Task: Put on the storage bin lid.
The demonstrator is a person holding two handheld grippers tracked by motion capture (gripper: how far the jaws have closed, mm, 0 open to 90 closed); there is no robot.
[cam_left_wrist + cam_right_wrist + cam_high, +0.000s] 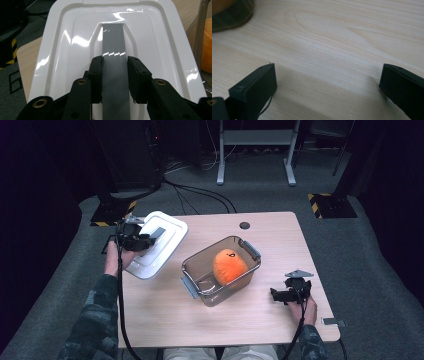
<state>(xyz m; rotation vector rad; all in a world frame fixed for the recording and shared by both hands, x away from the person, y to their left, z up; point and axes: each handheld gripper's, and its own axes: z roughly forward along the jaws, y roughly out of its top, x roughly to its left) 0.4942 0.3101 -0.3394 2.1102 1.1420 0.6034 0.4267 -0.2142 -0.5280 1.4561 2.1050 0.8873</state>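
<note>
The left gripper has its jaws clamped on the grey handle of the white lid, holding it beside the clear box with the orange toy, while the right gripper rests released on the bench.

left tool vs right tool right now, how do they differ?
Left tool is shut on the grey handle of the white lid; right tool stands wide open with nothing between its jaws. In the high view the left one holds the lid tilted at the table's left edge, while the right one sits low over bare wood right of the tub. Both are black, two-jawed and hand-held.
</note>
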